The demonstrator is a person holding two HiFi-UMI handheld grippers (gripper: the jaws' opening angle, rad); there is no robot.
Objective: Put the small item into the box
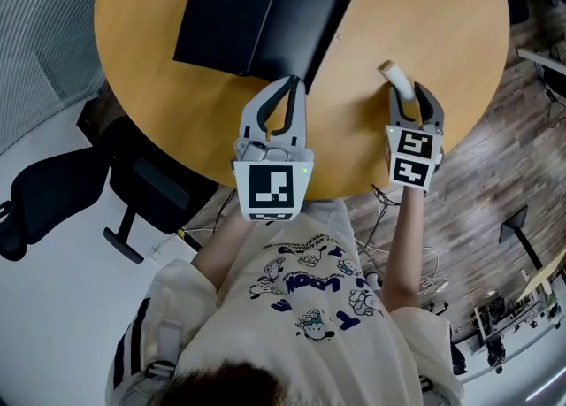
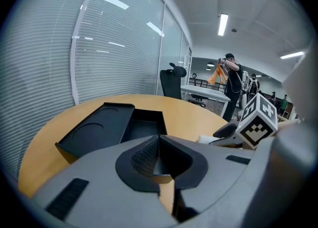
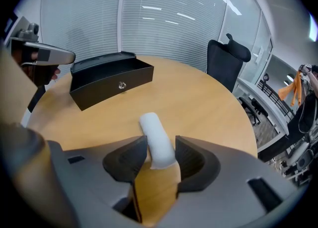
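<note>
Office chair [image 1: 53, 196] sits on the floor to the lower left of the box, partly under the bench [image 1: 424, 6] edge.

Box [image 1: 265, 15] is black and lies open on the round wooden bench. Its lid is flipped out to the left, and the top edge is cut off by the frame in the head view. The inside is dark and the contents can't be made out. In the right gripper view the box [image 3: 112, 78] shows side-on, so its interior is hidden behind the front wall, which has a small round metal fitting.

Left tool [image 1: 292, 84] is just below the box with its tips pointing at it. The jaws are closed together with nothing between them. The left gripper view confirms that the left tool [image 2: 159, 140] pads meet, with the box [image 2: 119, 125] right ahead.

Small item [image 1: 396, 75] is a white roll lying on the bench to the right of the box and well apart from it. Its near end is hidden by the tool in the head view.

Right tool [image 1: 412, 99] is right of the box with its jaws spread wide. The item [image 3: 155, 135] sits between the pads but is not clamped. Whether either pad brushes it is hard to tell.
</note>
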